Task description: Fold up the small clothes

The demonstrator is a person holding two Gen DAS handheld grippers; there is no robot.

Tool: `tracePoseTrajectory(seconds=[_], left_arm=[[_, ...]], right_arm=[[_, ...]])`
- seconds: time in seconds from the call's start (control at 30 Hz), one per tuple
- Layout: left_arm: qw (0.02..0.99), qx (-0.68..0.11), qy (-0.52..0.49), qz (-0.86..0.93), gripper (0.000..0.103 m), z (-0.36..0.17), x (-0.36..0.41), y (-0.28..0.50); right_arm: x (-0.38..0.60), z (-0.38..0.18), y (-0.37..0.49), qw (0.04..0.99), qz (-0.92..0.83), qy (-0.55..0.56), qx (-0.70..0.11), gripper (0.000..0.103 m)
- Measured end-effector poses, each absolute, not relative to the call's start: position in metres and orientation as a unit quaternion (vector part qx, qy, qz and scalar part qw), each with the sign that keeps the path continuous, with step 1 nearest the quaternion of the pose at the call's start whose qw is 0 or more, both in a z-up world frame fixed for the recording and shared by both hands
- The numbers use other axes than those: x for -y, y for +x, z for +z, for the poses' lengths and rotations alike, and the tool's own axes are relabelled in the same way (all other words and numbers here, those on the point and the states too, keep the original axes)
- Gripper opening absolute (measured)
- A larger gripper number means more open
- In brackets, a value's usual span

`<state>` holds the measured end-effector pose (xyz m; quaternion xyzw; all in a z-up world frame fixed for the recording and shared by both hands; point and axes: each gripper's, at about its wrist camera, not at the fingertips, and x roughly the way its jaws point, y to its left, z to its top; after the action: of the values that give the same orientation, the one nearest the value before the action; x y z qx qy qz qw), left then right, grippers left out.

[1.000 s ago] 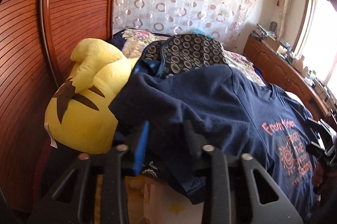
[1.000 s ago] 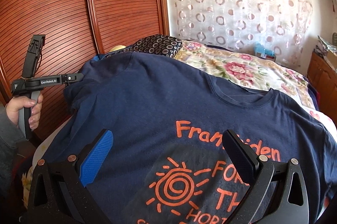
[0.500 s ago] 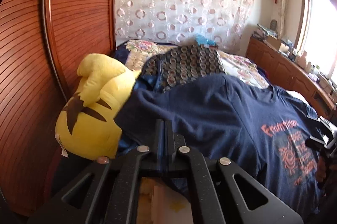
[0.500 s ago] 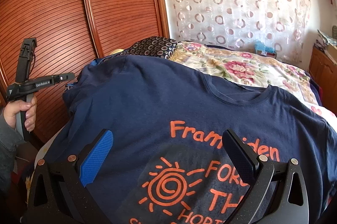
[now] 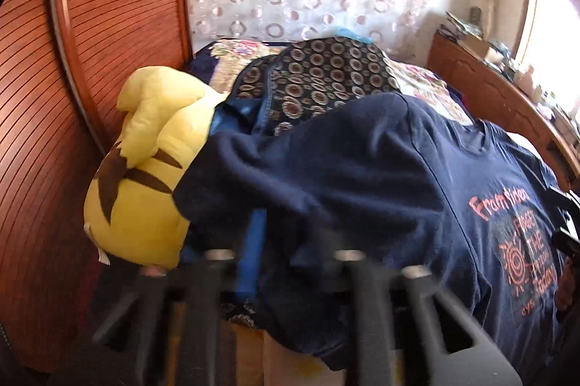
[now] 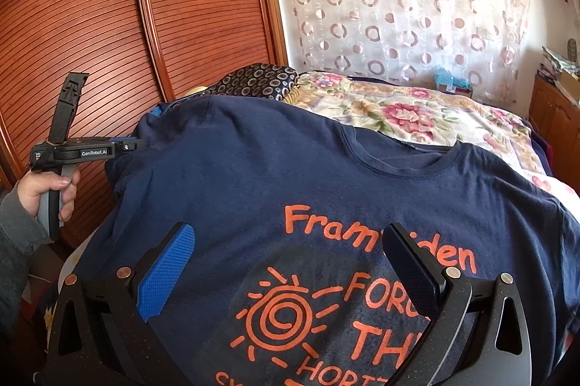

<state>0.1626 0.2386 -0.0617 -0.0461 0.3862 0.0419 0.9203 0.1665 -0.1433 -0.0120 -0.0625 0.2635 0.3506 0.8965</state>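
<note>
Left tongs (image 5: pixel 290 241), seemingly wider, over bed (image 6: pixel 417 110)

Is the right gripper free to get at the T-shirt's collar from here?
Probably yes: the right gripper hangs open over the print, and the collar lies uncovered just beyond it, nothing lying between.

1. Left gripper (image 5: pixel 286 241): at the T-shirt's (image 6: pixel 253 168) sleeve, tilted downward, jaws just opening, cloth between them; left hand (image 6: pixel 47 190) wraps its handle.
2. Right gripper (image 6: pixel 290 262): over the T-shirt's print, jaws wide apart.
</note>
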Motion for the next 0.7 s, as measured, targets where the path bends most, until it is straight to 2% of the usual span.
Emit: tracePoseTrajectory(seconds=[0.03,0.23,0.47,0.67,0.7], left_arm=[[0.919,-0.389,-0.039,0.038,0.003,-0.062,-0.237,0.164],[0.936,-0.35,0.0,0.04,0.002,-0.036,-0.217,0.15],[0.955,-0.295,0.014,-0.006,0.002,0.022,-0.176,0.149],[0.956,-0.282,0.01,-0.083,0.003,0.047,-0.125,0.168],[0.954,-0.283,0.006,-0.099,0.008,0.049,-0.12,0.17]], right_arm=[[0.144,-0.012,0.167,0.896,0.351,-0.061,-0.265,0.103],[0.147,-0.011,0.169,0.898,0.348,-0.056,-0.263,0.103],[0.154,-0.01,0.172,0.902,0.34,-0.053,-0.26,0.103],[0.18,-0.005,0.176,0.915,0.312,-0.032,-0.254,0.103],[0.184,-0.006,0.176,0.917,0.308,-0.03,-0.254,0.103]])
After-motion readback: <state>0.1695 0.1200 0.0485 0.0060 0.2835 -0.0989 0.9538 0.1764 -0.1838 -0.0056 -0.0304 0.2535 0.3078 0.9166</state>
